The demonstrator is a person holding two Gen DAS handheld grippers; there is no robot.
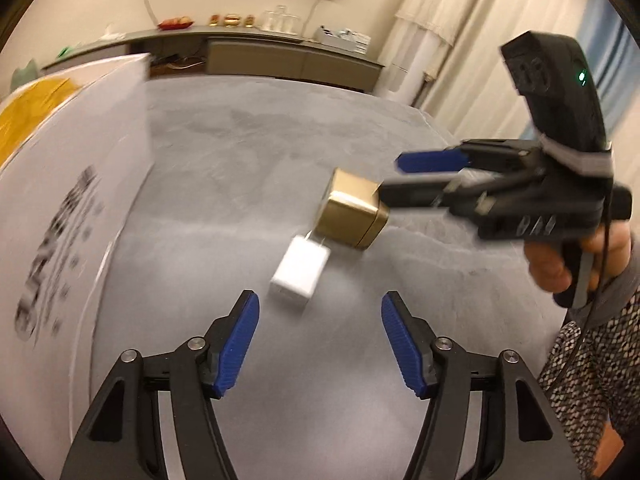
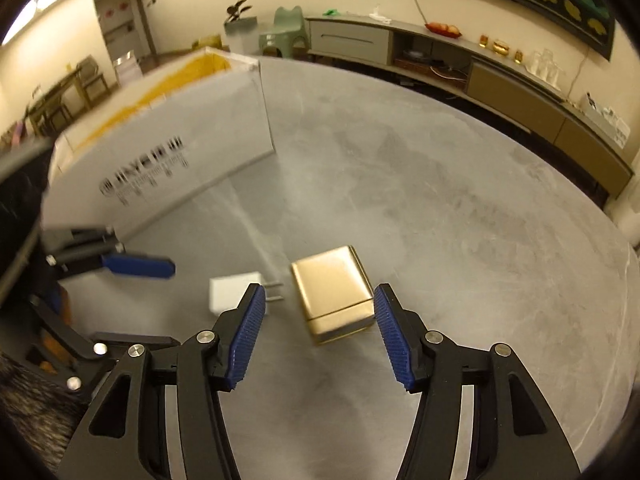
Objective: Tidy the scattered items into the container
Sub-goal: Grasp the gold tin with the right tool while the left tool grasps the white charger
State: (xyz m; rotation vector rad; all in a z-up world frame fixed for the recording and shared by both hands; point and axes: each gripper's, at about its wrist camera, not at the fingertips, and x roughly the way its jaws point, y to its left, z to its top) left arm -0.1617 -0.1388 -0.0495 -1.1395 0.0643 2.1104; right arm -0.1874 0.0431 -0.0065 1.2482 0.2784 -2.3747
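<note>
A gold box [image 2: 332,292] lies on the grey table, between the blue pads of my open right gripper [image 2: 318,296], which do not touch it. Just to its left is a white plug charger [image 2: 228,294], prongs toward the gold box. In the left wrist view the charger [image 1: 300,274] lies a little ahead of my open left gripper [image 1: 320,320], which holds nothing. Beyond it, the right gripper [image 1: 392,179] straddles the gold box [image 1: 352,216] from the right. The container, a white cardboard box [image 1: 80,200] with a yellow lining, stands at the left.
The white box [image 2: 172,148] stands at the table's far left. The round table's edge [image 2: 624,280] curves on the right. A long sideboard [image 2: 500,80] runs along the far wall. A hand and patterned sleeve [image 1: 592,360] hold the right gripper.
</note>
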